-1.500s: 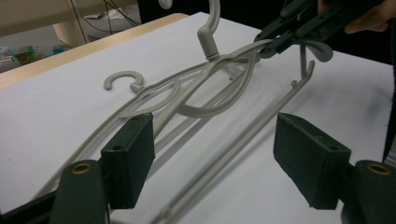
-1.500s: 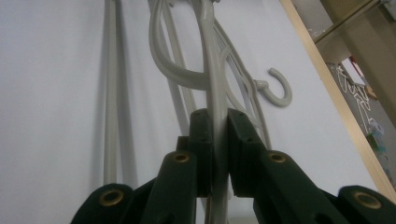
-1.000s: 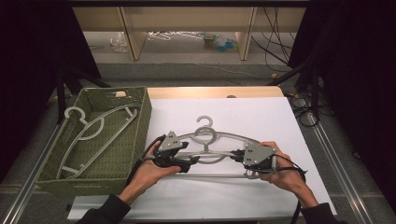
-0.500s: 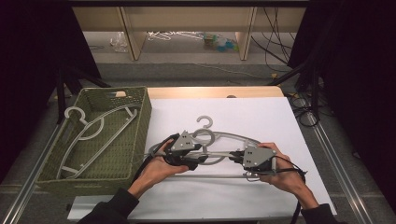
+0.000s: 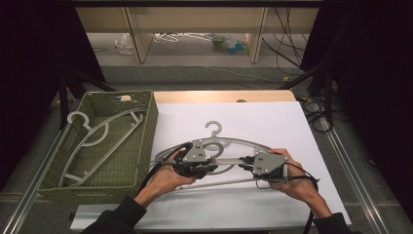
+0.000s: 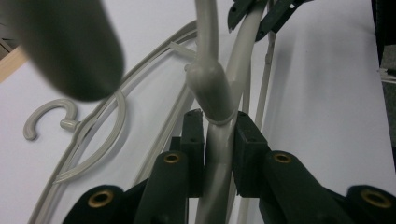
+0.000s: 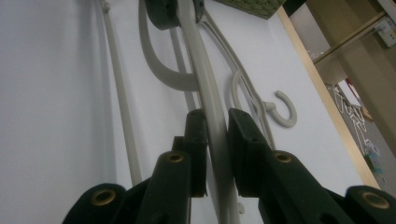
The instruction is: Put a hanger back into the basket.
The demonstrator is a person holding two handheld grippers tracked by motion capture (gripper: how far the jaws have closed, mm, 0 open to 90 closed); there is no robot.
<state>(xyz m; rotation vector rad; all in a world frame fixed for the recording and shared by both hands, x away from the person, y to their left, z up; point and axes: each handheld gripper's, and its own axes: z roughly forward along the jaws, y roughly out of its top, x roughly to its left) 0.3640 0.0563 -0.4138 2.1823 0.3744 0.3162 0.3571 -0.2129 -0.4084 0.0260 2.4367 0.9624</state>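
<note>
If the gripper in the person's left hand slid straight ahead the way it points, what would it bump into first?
Most likely the right gripper. The left gripper, shut on the grey hanger, points along its bar toward the right gripper, which grips the same bar close ahead; exact depth is unclear.

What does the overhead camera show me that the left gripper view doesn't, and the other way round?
High view: a green basket with a second hanger lying in it, beside the white table. Left gripper view: close up, the left tool, whose jaws have just been closing, presses its pads on a grey hanger bar. Both: that bar held above the white table, and a grey hook lying on it.
</note>
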